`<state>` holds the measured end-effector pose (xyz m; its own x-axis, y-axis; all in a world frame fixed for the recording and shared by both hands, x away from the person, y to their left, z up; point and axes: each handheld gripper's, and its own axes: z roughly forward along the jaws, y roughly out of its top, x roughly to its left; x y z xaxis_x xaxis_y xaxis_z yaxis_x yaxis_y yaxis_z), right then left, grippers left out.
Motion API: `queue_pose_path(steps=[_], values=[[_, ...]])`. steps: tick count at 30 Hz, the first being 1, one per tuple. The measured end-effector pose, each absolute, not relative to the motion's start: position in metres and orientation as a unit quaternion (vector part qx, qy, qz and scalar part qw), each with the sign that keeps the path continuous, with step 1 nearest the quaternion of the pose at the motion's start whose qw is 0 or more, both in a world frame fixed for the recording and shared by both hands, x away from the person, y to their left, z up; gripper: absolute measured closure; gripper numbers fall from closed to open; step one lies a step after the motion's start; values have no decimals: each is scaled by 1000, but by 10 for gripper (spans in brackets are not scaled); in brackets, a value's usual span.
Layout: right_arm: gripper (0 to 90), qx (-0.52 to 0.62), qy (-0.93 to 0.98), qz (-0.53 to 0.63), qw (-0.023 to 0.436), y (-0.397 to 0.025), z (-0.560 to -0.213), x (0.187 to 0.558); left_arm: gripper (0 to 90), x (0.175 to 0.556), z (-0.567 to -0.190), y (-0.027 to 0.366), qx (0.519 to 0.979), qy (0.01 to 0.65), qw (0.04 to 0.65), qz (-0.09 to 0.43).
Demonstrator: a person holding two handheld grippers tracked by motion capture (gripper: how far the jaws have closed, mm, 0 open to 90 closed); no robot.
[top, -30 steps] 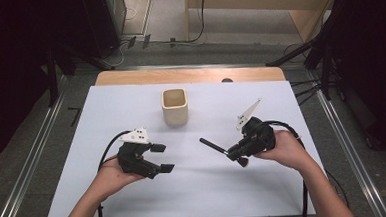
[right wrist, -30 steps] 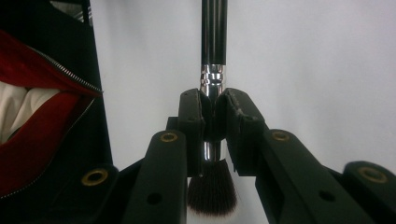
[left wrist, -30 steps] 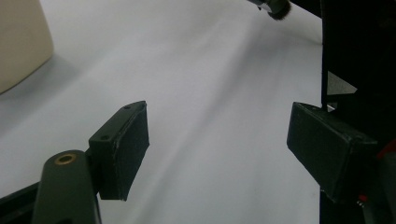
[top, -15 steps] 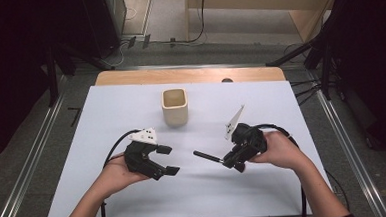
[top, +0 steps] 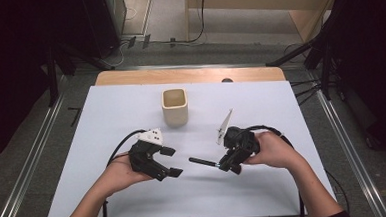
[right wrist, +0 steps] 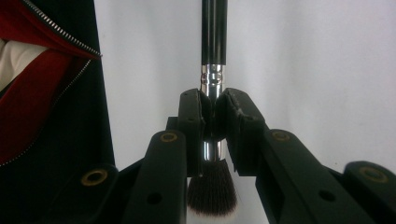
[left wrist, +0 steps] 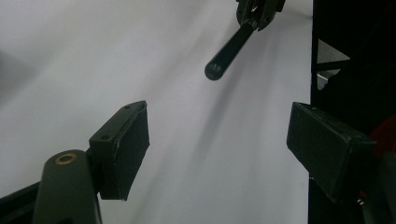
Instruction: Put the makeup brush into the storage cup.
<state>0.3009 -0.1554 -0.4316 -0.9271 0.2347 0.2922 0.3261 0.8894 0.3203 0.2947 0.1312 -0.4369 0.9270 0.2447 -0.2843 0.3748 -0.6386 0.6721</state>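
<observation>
High view: right gripper [top: 227, 164] near the white table's [top: 281, 109] front edge, right of centre, clamped on a black-handled makeup brush [top: 203, 162] with silver ferrule and dark bristles, handle pointing left toward the left gripper [top: 169, 162]. Left gripper view: jaws spread wide, nothing between, brush handle tip [left wrist: 215, 71] just ahead. Right gripper view: pads [right wrist: 191, 126] pinching the ferrule. Beige square ceramic cup [top: 175, 107] upright toward the far edge, well apart.

The brush [top: 204, 162] juts from the right gripper [top: 227, 164] toward the left gripper [top: 170, 163]; the cup [top: 175, 107] stands beyond both (on the counter [top: 281, 114]).
</observation>
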Motion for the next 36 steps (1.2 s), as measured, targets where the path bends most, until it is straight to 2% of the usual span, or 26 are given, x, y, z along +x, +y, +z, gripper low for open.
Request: queue_pose_path(steps=[25,36], values=[[789,-121,-971,-158,135,-134,-434,298,225,296,-445,109,914,157,357,-111],[789,-104,-972,-161,137,-126,-435,297,271,298,-452,98,915,154,347,-135]])
